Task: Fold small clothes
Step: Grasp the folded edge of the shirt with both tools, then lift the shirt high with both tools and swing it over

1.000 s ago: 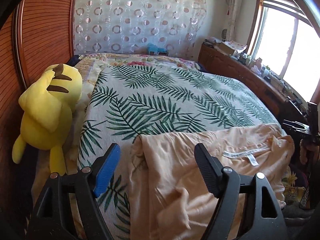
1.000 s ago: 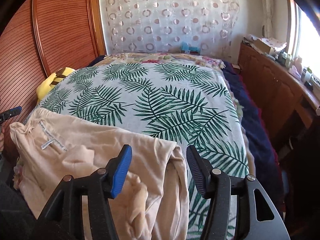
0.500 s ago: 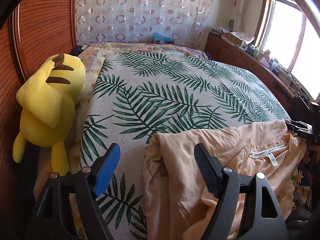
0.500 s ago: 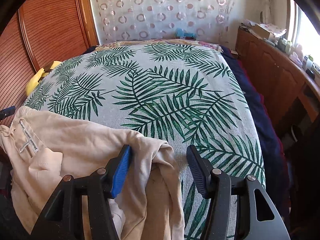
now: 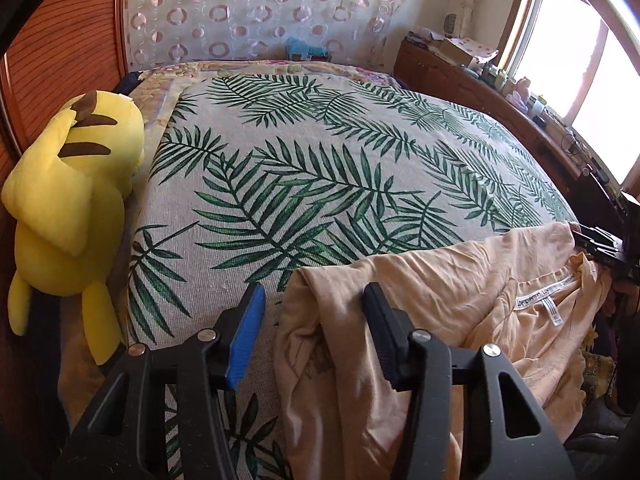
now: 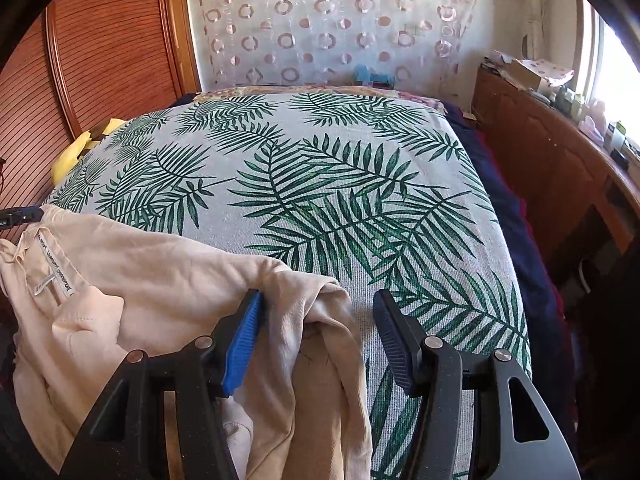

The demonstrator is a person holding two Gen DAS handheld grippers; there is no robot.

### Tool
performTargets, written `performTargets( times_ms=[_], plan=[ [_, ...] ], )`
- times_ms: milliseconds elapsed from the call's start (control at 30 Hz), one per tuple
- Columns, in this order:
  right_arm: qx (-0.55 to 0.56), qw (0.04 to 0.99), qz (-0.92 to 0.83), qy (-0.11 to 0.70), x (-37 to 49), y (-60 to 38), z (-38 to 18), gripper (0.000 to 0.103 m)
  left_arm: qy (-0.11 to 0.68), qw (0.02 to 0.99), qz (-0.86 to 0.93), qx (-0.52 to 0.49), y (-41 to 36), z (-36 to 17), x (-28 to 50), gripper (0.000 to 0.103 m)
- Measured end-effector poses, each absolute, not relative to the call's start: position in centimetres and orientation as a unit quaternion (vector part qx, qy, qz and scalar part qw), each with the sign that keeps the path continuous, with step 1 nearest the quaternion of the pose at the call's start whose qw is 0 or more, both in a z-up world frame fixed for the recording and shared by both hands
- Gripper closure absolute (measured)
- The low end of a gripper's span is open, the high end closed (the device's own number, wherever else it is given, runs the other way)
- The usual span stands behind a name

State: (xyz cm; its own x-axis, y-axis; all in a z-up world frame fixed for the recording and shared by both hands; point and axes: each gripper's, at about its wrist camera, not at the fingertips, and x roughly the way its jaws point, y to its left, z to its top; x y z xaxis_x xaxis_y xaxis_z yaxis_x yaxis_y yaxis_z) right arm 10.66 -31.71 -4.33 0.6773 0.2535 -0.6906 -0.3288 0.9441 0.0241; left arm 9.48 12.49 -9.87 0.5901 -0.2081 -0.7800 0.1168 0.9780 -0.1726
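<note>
Left claw (image 5: 312, 320) fills the bottom of its own view with its jaws closing, and a bunched corner of the peach garment (image 5: 460, 292) sits between them; the black finger touches the fabric while the blue finger stands clear of it, so nothing is pinched yet. That garment lies draped over the near edge of the bed (image 5: 320, 168), on the leaf-print cover. A white neck label (image 5: 544, 294) shows printed lettering, too small and warped to read (a second small tag hangs just under it, also unreadable). At the far right edge the tip of the other claw is cut off by the frame. A yellow plush toy (image 5: 72, 200) lies beside the bed on the left.

From the right wrist, the right claw (image 6: 318, 334) stands partly open around the garment's (image 6: 160, 272) other corner: the blue finger touches the fold, the black finger is apart from it, over the bed (image 6: 320, 184) cover. The label (image 6: 54, 266) appears again at the left, its writing turned sideways and illegible. Only a sliver of the toy (image 6: 76, 152) shows behind the bed's edge, and the garment's lower part runs out of frame.
</note>
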Motion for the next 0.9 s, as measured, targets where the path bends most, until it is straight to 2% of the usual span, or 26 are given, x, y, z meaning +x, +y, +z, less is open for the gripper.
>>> performTargets(
  times_ms=[100,267,300,400,900],
  plan=[
    [-0.054,0.912,0.168,0.371,10.6,-31.5,-4.2,0.055,0.443,0.888,-0.104,-0.061,12.3,-9.9,9.4,0.072],
    [-0.053,0.905,0.194,0.376,10.5,-31.0,-4.1,0.085,0.439,0.89,-0.113,-0.046,11.5,-9.6,8.7,0.09],
    [-0.05,0.903,0.197,0.377,10.5,-30.9,-4.1,0.087,0.438,0.89,-0.115,-0.048,11.5,-9.4,8.5,0.091],
    [-0.029,0.903,0.206,0.376,10.3,-31.3,-3.8,0.092,0.414,0.903,-0.105,-0.053,11.5,-7.9,7.4,0.092],
    [0.004,0.956,0.194,0.221,0.7,-35.0,6.4,0.093,0.244,0.958,-0.135,-0.063,10.7,6.2,-0.8,0.093]
  ],
)
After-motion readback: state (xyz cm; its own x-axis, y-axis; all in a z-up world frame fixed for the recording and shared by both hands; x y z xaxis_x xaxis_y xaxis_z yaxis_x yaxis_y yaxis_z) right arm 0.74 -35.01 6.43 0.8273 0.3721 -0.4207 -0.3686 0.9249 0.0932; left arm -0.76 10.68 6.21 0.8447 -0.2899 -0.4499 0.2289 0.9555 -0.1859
